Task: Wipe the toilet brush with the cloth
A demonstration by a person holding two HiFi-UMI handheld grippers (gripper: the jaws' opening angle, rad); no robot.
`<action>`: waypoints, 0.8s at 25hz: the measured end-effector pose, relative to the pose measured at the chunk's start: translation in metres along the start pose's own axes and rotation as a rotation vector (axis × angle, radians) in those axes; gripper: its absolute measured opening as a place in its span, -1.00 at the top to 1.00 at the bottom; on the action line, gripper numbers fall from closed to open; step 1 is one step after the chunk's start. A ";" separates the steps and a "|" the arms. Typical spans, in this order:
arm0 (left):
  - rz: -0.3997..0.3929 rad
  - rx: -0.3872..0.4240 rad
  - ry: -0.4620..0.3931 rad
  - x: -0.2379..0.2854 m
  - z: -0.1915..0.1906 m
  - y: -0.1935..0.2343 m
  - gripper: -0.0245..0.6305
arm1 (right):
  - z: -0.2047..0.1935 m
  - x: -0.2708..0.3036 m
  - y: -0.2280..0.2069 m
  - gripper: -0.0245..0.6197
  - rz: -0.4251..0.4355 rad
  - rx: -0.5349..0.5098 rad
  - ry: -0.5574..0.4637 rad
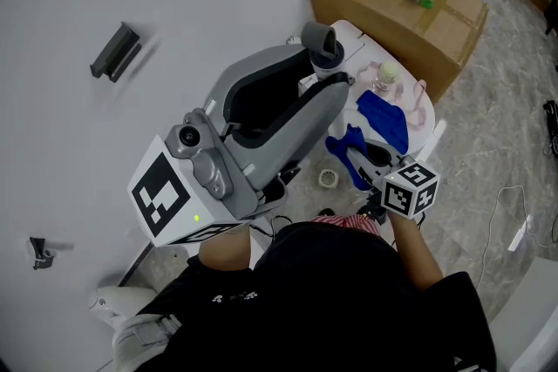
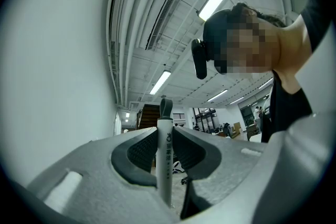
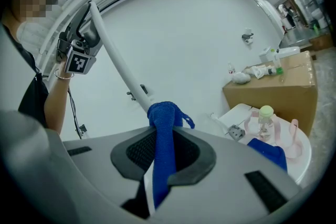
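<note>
Gripping toilet brush [image 2: 165,165] in left claw [image 2: 165,132], cloth [image 3: 163,155] in right claw [image 3: 167,131]; could skid the narrow cloth tip off the slim handle [image 3: 119,60] mid-wipe.

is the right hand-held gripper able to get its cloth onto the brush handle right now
Probably yes: the cloth clamped in the right hand-held gripper seems to lie against the white brush handle, which the left hand-held gripper holds up, and nothing stands between them.
</note>
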State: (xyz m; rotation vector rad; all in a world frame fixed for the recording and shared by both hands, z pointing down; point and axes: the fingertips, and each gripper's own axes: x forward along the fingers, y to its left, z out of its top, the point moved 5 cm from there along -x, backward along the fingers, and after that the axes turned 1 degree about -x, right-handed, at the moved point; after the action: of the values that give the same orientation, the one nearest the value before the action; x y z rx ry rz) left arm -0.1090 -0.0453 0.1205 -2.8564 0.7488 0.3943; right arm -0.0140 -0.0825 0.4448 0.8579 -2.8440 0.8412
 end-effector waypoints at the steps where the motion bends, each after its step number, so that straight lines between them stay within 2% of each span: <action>1: 0.000 0.000 -0.001 0.000 0.000 0.000 0.64 | -0.001 0.000 -0.001 0.73 -0.002 0.002 0.002; 20: 0.005 -0.004 0.001 -0.002 -0.005 0.003 0.64 | -0.023 0.000 -0.017 0.73 -0.043 0.009 0.058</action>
State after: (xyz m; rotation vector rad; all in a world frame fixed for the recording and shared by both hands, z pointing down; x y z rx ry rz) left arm -0.1112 -0.0483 0.1253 -2.8597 0.7558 0.3960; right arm -0.0072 -0.0820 0.4728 0.8770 -2.7644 0.8604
